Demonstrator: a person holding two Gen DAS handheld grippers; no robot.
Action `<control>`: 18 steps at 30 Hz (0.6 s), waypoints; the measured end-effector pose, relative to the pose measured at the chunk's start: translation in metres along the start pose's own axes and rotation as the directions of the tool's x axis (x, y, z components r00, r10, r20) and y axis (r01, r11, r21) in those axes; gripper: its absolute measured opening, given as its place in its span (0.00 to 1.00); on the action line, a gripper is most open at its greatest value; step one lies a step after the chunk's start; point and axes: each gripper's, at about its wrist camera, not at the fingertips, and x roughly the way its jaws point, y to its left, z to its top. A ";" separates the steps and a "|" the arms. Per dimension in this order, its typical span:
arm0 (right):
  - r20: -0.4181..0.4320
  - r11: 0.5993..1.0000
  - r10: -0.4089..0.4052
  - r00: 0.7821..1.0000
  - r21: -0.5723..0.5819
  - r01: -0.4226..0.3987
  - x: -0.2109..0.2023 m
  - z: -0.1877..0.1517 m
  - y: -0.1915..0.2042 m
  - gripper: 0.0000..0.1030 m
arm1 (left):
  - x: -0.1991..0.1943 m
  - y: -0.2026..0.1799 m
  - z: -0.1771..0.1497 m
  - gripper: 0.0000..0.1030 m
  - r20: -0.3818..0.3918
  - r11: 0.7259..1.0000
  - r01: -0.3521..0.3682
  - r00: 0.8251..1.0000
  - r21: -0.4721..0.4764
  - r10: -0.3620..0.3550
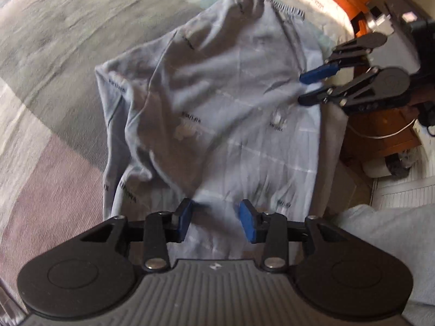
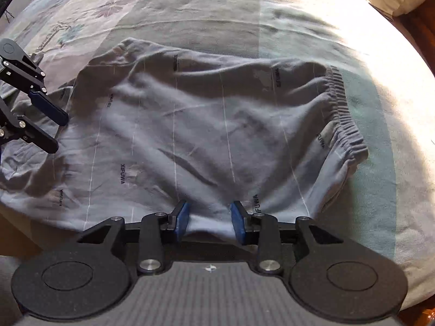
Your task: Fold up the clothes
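Both grippers, left gripper (image 1: pixel 214 220) and right gripper (image 2: pixel 209 221), jaws part-open, nothing pinched, hover at 6 o'clock edge of grey shorts (image 2: pixel 204 125), likely readying next fold.

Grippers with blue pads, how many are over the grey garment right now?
2. The left gripper hovers open over one end of the grey printed garment on the patterned bedspread; the right gripper hovers open at its near edge.
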 end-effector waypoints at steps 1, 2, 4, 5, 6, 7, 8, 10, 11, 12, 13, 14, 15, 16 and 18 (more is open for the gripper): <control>-0.001 0.999 0.017 1.000 0.036 -0.016 -0.002 0.000 -0.005 0.40 | -0.005 0.001 -0.005 0.40 0.010 1.000 -0.007 1.000 -0.022 0.007; -0.003 0.998 0.022 1.000 0.062 -0.021 -0.005 0.001 -0.010 0.40 | -0.009 0.003 -0.008 0.40 -0.010 0.998 -0.022 1.000 -0.064 0.021; 0.006 0.999 0.011 1.000 0.050 -0.011 -0.011 0.004 -0.013 0.40 | -0.019 0.002 -0.015 0.39 -0.023 0.992 -0.049 0.999 -0.118 0.047; 0.017 0.999 0.013 1.000 0.038 -0.014 -0.013 0.007 -0.014 0.40 | -0.025 0.001 -0.018 0.40 -0.023 0.989 -0.062 0.998 -0.132 0.059; 0.030 0.999 0.017 0.999 0.028 -0.018 -0.015 0.011 -0.014 0.40 | -0.030 -0.001 -0.021 0.41 -0.020 0.988 -0.072 0.997 -0.135 0.070; 0.041 0.999 0.022 0.999 0.024 -0.023 -0.016 0.015 -0.015 0.41 | -0.033 -0.003 -0.024 0.42 -0.021 0.987 -0.083 0.997 -0.134 0.081; 0.054 0.999 0.033 0.998 0.023 -0.034 -0.015 0.023 -0.014 0.41 | -0.034 -0.005 -0.026 0.44 -0.024 0.987 -0.094 0.996 -0.134 0.092; 0.078 0.998 0.054 0.996 0.011 -0.055 -0.010 0.035 -0.010 0.41 | -0.030 -0.002 -0.032 0.44 -0.039 0.981 -0.124 0.992 -0.148 0.120; 0.090 0.998 0.067 0.994 -0.002 -0.067 -0.006 0.043 -0.006 0.41 | -0.027 0.000 -0.035 0.44 -0.048 0.977 -0.140 0.990 -0.159 0.134; 0.090 0.997 0.069 0.994 -0.024 -0.067 0.000 0.048 0.000 0.41 | -0.023 0.003 -0.037 0.44 -0.058 0.973 -0.154 0.988 -0.172 0.146; 0.086 0.997 0.067 0.994 -0.049 -0.063 0.007 0.052 0.005 0.42 | -0.019 0.007 -0.041 0.44 -0.061 0.969 -0.158 0.987 -0.191 0.149; 0.083 0.996 0.065 0.994 -0.073 -0.059 0.013 0.057 0.011 0.42 | -0.019 0.011 -0.043 0.47 -0.045 0.967 -0.142 0.990 -0.213 0.135; 0.080 0.995 0.057 0.995 -0.088 -0.050 0.017 0.058 0.016 0.46 | -0.020 0.013 -0.045 0.56 -0.027 0.964 -0.114 0.993 -0.239 0.111; 0.077 0.994 0.047 0.996 -0.100 -0.039 0.020 0.058 0.020 0.50 | -0.020 0.015 -0.046 0.63 -0.011 0.963 -0.089 0.996 -0.255 0.089; 0.080 0.993 0.032 0.996 -0.113 -0.023 0.025 0.056 0.026 0.59 | -0.018 0.014 -0.048 0.78 0.011 0.966 -0.049 0.998 -0.252 0.054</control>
